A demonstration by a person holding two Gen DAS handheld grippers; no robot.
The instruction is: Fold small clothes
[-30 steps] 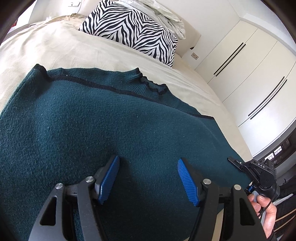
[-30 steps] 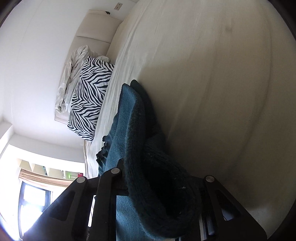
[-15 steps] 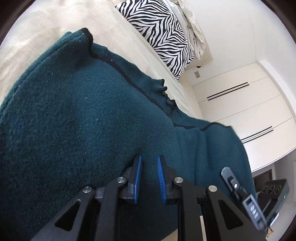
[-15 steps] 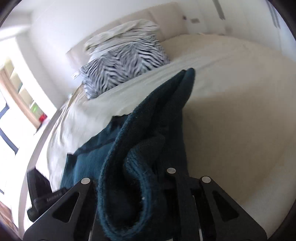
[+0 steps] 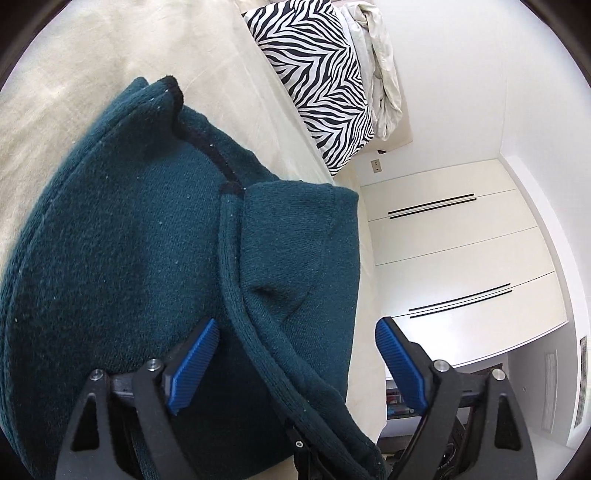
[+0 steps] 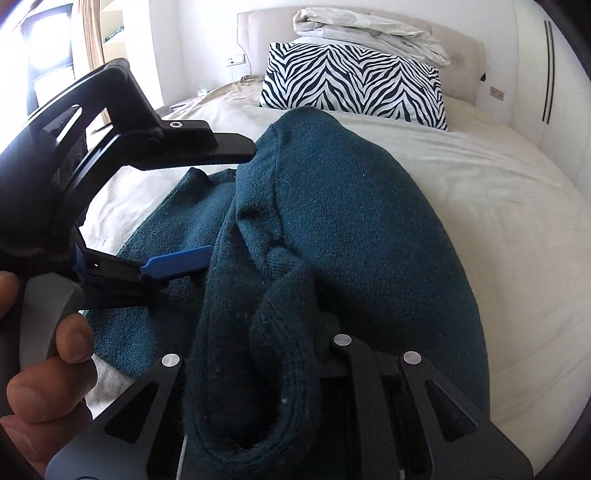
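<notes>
A dark teal knit sweater (image 5: pixel 122 258) lies on the cream bed. Its right side (image 5: pixel 299 236) is folded over the body. My left gripper (image 5: pixel 293 363) is open, its blue pads on either side of the folded edge near the hem. In the right wrist view my right gripper (image 6: pixel 314 354) is shut on a thick bunch of the sweater (image 6: pixel 332 206), which drapes over its fingers and hides the pads. The left gripper (image 6: pixel 177 206) shows at the left there, held by a hand.
A zebra-striped pillow (image 5: pixel 317 70) and a crumpled white duvet (image 6: pixel 369 26) lie at the head of the bed (image 6: pixel 498 221). White wardrobe doors (image 5: pixel 454 266) stand beside the bed. A window (image 6: pixel 40 62) is at the far left.
My left gripper was open, shut on the sweater half a second ago, and is open again. The right gripper has carried its side of the sweater over the body towards the left gripper.
</notes>
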